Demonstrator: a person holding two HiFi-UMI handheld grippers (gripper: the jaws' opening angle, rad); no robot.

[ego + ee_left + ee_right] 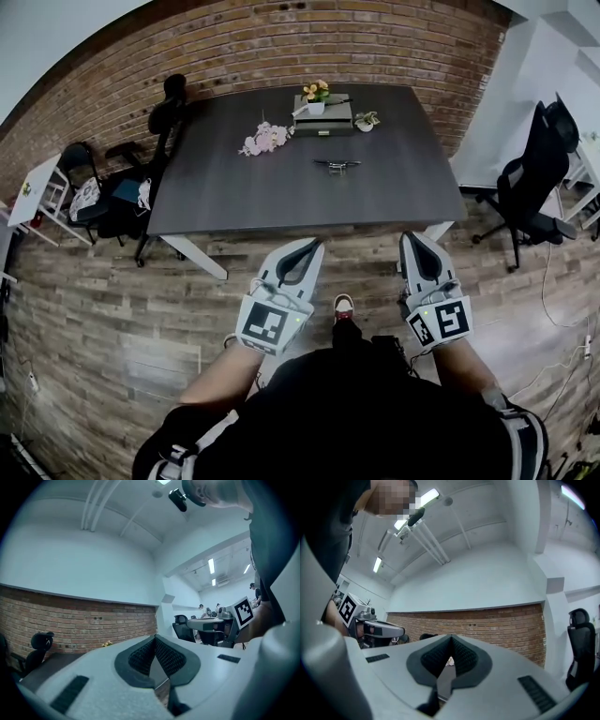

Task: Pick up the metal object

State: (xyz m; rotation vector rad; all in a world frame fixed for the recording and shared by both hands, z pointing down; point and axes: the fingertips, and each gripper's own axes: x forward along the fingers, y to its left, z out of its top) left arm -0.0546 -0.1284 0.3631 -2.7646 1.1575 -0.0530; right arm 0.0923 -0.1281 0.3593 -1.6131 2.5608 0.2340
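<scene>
The metal object (337, 165) lies flat and alone on the dark counter (244, 197), about midway across it. Both grippers are well short of the metal object, out over the floor. The left gripper (316, 245) has its fingers (140, 657) clenched tip to tip on nothing, and the right gripper (411, 237) is clenched and empty too. The first risk is arriving at the metal object with the fingers still together, so they would only nudge it and send it skating across the smooth top. It also looks thin and low with small raised ends, so released fingers coming in too level could ride over it, and a pinch at one end could let it swing or slip out. Reaching past the metal object is a further hazard, because clutter sits just beyond it. Straight beyond the metal object is a dark box (323, 125); whether it is open or holds anything I cannot tell. A white pot (316, 108) of yellow flowers (316, 91) stands on top of it. Beyond and right of the metal object, a small pot (365, 126) holds a green sprig. Beyond and left of it lies a loose pink spray (265, 140), in no container.
</scene>
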